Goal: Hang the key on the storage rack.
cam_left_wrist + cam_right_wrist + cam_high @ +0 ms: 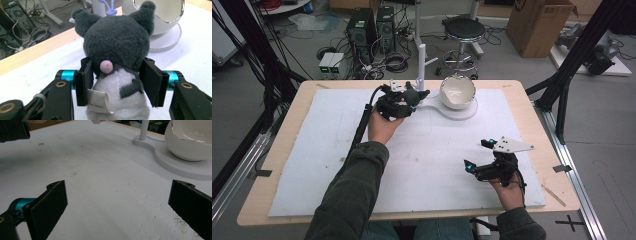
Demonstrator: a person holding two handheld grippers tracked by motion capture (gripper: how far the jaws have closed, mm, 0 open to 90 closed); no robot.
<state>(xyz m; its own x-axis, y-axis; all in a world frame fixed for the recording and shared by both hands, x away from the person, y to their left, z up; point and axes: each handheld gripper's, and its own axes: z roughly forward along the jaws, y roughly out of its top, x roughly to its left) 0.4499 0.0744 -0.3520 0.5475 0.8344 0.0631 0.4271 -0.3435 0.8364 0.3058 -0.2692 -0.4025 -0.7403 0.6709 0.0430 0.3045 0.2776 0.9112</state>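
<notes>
Gripping a grey-and-white plush toy (pixel 117 62) between both pads, left tongs (pixel 404 97) held at the far middle of the worktop (pixel 277 145), above the white mat (pixel 327 150); jaws pressed against the toy's sides just below its dark round head, seen from behind with two ears up, a small pink tail and a curled paper tag at its white lower body; toy lifted off the mat, close to a white egg-shaped seat (pixel 457 92) on a flat white base (pixel 462 112) with a thin upright post (pixel 421 65); seat just beyond and to the right of the toy in the left gripper view (pixel 162 17). Resting near the right front of the mat, right tongs (pixel 479 156) spread wide apart with nothing between the black pads (pixel 50 205); grey three-cornered plate on top; seat (pixel 192 140) and post (pixel 143 130) lying well ahead in the right gripper view. Beyond the worktop, computer towers (pixel 369 30), tangled cables, a round stool (pixel 464 30) and a cardboard box (pixel 539 25) on the floor.
</notes>
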